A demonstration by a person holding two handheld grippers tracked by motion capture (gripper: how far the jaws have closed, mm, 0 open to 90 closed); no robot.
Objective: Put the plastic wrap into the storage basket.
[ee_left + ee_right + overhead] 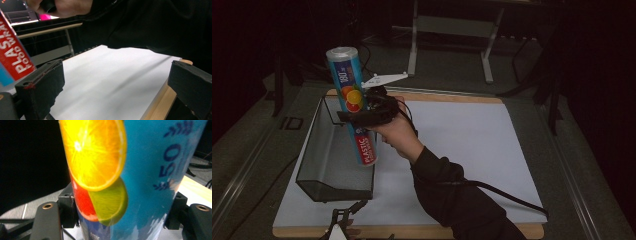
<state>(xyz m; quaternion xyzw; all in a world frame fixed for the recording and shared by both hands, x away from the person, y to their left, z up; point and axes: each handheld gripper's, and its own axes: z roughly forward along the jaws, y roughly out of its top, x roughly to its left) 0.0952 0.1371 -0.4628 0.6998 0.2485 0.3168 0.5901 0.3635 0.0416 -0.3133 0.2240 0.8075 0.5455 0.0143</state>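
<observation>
A blue tube of plastic food wrap [344, 70] with a red lower end and fruit pictures hangs nearly upright, its top leaning slightly left, over the right wall of a black mesh basket [319, 150]. My right gripper [356, 116] is shut on the tube's middle. In the right gripper view the tube [140, 170] sits between the two jaws of the right gripper [122, 207]. My left gripper [343, 220] lies low at the table's front edge. Its jaws stand wide apart in the left gripper view, the left gripper [115, 80] open with nothing between them. The tube's red end [12, 55] shows at the left there.
A white sheet [462, 145] covers a wooden board [412, 231]. The basket stands on the sheet's left side. A dark sleeve [150, 25] reaches over the sheet. A cable [512, 197] trails right from the forearm. A metal stand [452, 30] is behind the table.
</observation>
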